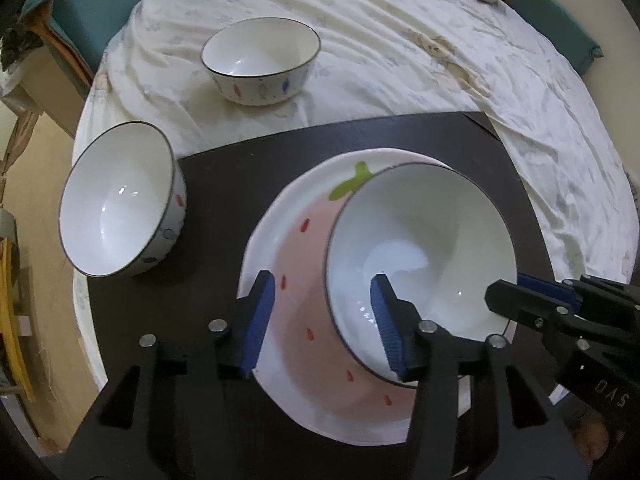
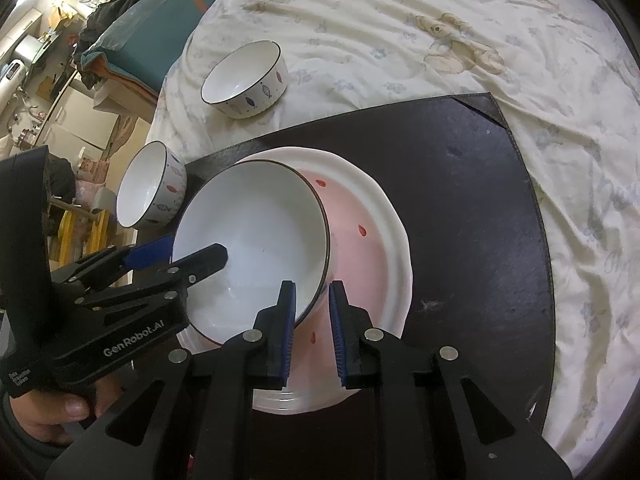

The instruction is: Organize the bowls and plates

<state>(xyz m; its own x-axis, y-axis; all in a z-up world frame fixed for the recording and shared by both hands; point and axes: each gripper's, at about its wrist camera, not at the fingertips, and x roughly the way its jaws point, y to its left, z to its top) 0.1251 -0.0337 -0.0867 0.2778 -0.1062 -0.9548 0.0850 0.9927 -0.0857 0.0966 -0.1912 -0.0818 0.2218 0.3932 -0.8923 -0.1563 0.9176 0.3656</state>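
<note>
A white bowl (image 1: 420, 248) (image 2: 256, 232) with a dark rim rests off-centre on a pink strawberry plate (image 1: 296, 264) (image 2: 368, 240). My left gripper (image 1: 322, 320) (image 2: 196, 250) is open and straddles the bowl's near-left rim, one finger inside and one over the plate. On the opposite rim my right gripper (image 2: 312, 286) (image 1: 505, 286) is narrowed onto the wall, one pad inside and one outside. A second fish-patterned bowl (image 1: 120, 200) (image 2: 148, 188) stands at the mat's left edge. A third bowl (image 1: 260, 60) (image 2: 244, 76) sits farther back on the sheet.
The plate lies on a black mat (image 1: 224, 184) (image 2: 460, 208) spread over a wrinkled white bedsheet (image 1: 440, 60) (image 2: 400, 20). Teal cushions and clutter border the bed's far left side. A hand (image 2: 52, 408) holds the left gripper's handle.
</note>
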